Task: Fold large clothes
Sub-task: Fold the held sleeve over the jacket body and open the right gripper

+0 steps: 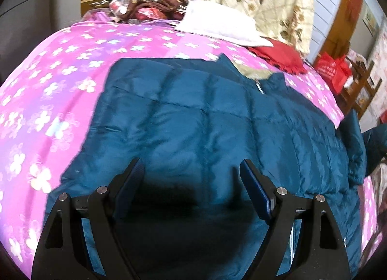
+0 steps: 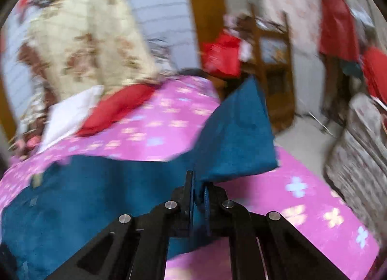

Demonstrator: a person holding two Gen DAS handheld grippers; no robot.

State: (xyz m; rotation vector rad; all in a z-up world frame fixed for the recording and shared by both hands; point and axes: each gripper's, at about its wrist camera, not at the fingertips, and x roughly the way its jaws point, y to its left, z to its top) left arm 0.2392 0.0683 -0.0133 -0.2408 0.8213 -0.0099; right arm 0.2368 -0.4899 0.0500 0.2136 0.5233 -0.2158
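Still early: the teal jacket [image 1: 205,115] lies mostly flat on the bed [image 1: 60,67]; the right hand-held gripper [image 2: 198,186] pinches its sleeve [image 2: 237,134], lifted beside the jacket, while the left hand-held gripper [image 1: 191,166] hovers open above it.

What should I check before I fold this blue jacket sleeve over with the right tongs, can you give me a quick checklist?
1. Right tongs shut on the sleeve: ok, blue fabric is pinched between the pads.
2. Sleeve lifted clear of the pink bedspread: ok, it stands up above the tongs.
3. Left tongs free: ok, open above the blue jacket, nothing between the pads.
4. Jacket body lying flat: ok, spread out in the left wrist view.
5. Landing area on the jacket clear: ok, the red cloth and white cloth lie beyond the collar.
6. How firm the grip is: cannot tell, the right wrist view is blurred.
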